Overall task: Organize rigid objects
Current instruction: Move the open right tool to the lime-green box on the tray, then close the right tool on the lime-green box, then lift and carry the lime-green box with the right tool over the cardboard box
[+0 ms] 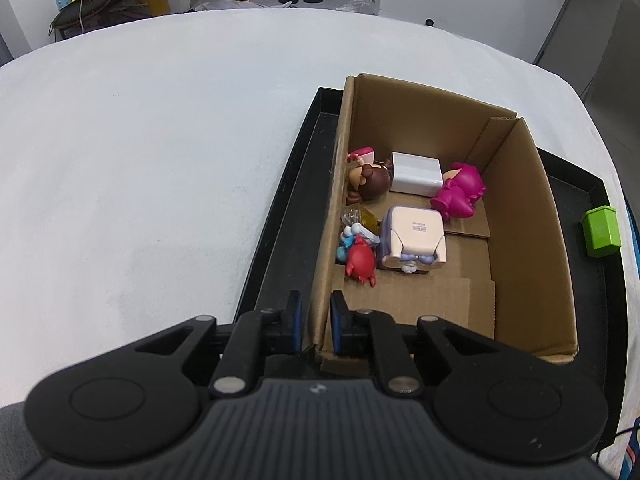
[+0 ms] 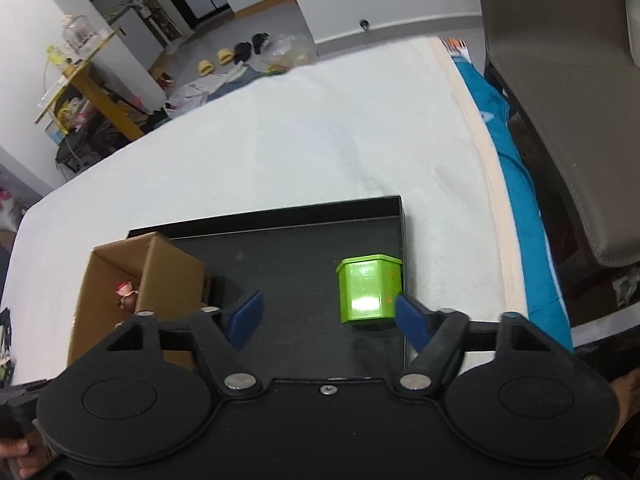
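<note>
We pinch the box (image 1: 520, 216) wall with the left gripper (image 1: 316, 326); our right gripper (image 2: 328, 312), spread wide, nears the green tin (image 2: 366, 288) on the tray (image 2: 280, 264). Next, we judge: centre, close.

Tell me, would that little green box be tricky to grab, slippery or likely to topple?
The green box shows a bright glare, so it is probably smooth and a bit slippery. Its flat sides suit the open right gripper. It looks rigid and stands squarely on the black tray, so tipping seems unlikely.
</note>
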`<action>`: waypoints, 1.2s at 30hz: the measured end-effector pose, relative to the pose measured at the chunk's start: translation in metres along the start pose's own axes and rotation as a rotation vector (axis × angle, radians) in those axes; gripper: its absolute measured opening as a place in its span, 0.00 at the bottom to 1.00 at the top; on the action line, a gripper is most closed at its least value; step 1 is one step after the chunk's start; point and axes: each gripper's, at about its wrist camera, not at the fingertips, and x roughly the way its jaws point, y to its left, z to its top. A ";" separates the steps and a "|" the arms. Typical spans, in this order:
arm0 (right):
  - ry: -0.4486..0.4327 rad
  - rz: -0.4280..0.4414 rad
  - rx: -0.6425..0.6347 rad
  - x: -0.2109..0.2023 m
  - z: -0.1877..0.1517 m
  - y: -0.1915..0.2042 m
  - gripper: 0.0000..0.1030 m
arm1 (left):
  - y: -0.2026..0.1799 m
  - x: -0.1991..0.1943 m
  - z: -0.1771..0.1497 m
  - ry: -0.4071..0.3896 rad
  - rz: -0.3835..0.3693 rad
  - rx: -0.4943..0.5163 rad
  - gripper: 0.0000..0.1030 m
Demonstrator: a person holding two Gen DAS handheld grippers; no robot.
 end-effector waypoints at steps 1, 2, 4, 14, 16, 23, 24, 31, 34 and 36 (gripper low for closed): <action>0.008 -0.002 0.005 0.004 0.000 -0.001 0.59 | 0.000 0.000 0.000 -0.001 0.000 0.002 0.13; 0.019 -0.011 0.006 0.010 0.000 -0.002 0.57 | -0.001 0.000 0.000 -0.001 -0.002 0.004 0.13; 0.038 -0.029 0.003 0.018 0.001 -0.002 0.52 | 0.001 0.001 0.000 0.001 -0.006 -0.006 0.13; 0.049 -0.102 0.008 0.048 0.003 0.002 0.25 | 0.001 0.001 0.001 0.003 -0.009 0.001 0.13; 0.053 -0.107 0.005 0.052 0.001 0.003 0.24 | 0.001 0.001 0.001 0.003 -0.009 0.003 0.13; 0.059 -0.124 -0.031 0.055 0.002 0.011 0.33 | -0.002 0.001 0.001 0.005 0.003 0.013 0.13; 0.060 -0.120 -0.021 0.055 0.001 0.011 0.33 | -0.002 0.001 0.001 0.005 0.005 0.016 0.13; 0.055 -0.096 0.017 0.058 0.003 0.007 0.56 | -0.002 0.002 0.001 0.010 0.008 0.020 0.14; 0.051 -0.081 0.035 0.064 0.003 0.004 0.56 | -0.002 0.002 0.002 0.011 0.009 0.024 0.14; 0.036 -0.083 0.048 0.067 0.003 0.003 0.56 | -0.002 0.002 0.002 0.011 0.007 0.021 0.14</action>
